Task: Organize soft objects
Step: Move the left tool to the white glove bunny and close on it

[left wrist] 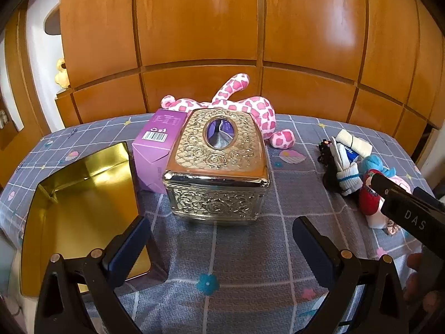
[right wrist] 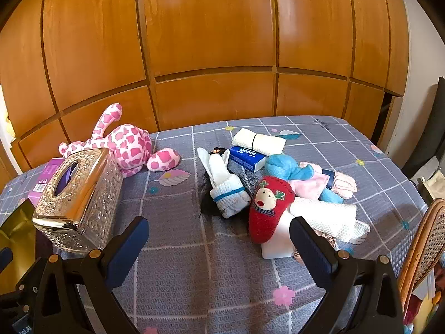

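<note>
I see the heap of soft things, red reindeer slipper (right wrist: 268, 208) foremost, lying on the bed (right wrist: 200, 272) right of the silver tissue box (left wrist: 219, 164). Both my left hand-held gripper (left wrist: 222, 246) and right hand-held gripper (right wrist: 219, 246) gape wide, empty.

A bed (right wrist: 222, 278) in a grey checked sheet carries a pink spotted plush toy (right wrist: 125, 144), an ornate metal tissue box (right wrist: 75, 194), a purple carton (left wrist: 155, 150), a gold tin (left wrist: 80, 214) and a heap of soft items (right wrist: 278, 189).
</note>
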Demonstrator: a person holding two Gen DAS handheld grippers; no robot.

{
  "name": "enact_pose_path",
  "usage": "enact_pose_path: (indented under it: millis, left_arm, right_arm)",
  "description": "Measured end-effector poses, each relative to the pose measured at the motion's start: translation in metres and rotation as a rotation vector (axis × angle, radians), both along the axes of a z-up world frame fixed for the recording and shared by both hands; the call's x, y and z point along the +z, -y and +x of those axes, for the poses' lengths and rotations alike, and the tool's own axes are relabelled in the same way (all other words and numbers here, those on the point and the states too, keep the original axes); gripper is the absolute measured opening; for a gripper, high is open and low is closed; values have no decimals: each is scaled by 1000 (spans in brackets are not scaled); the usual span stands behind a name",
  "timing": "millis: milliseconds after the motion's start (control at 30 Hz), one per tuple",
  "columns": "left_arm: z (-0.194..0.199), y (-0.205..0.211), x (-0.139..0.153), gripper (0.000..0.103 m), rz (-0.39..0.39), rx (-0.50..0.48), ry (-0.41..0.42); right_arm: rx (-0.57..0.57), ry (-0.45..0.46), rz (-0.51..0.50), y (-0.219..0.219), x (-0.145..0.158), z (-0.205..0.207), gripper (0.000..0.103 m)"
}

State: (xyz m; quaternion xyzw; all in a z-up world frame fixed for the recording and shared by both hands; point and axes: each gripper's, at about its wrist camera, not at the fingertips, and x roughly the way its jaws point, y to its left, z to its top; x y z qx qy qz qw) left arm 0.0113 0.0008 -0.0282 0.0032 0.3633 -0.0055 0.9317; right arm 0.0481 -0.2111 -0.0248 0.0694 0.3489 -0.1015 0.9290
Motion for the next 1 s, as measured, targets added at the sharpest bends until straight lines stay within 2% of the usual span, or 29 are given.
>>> enact_pose_path:
  millis: [333, 433, 500, 600, 700, 833, 967, 1000]
  left_arm:
    - [3, 8, 0, 103, -24, -45, -6]
    - [5, 10, 5, 103, -97, -107, -9]
    - [9, 16, 7, 103, -146, -180, -27]
    - [17, 32, 7, 102, -129, -242, -49]
    - [28, 46, 8, 103, -200, -302, -78]
    - [50, 79, 12, 103, -219, -394, -88]
    - [83, 106, 5, 103, -242, -415, -122]
    - [91, 112, 2, 103, -237, -413, -132]
  right_arm:
    - [-38, 17, 4, 21, 6, 3, 103]
    - [-51, 25, 21, 36, 11, 7, 103]
    - [-64, 35, 55, 54, 15, 11, 103]
    - [-108, 53, 80, 89, 21, 18, 103]
    - [-174, 43, 66, 123, 21, 26, 103]
    - [-231, 43, 61, 159, 11, 30, 103]
    - [-261, 78, 117, 180, 0, 24, 103]
    - [-262, 91, 166, 185, -1, 22, 103]
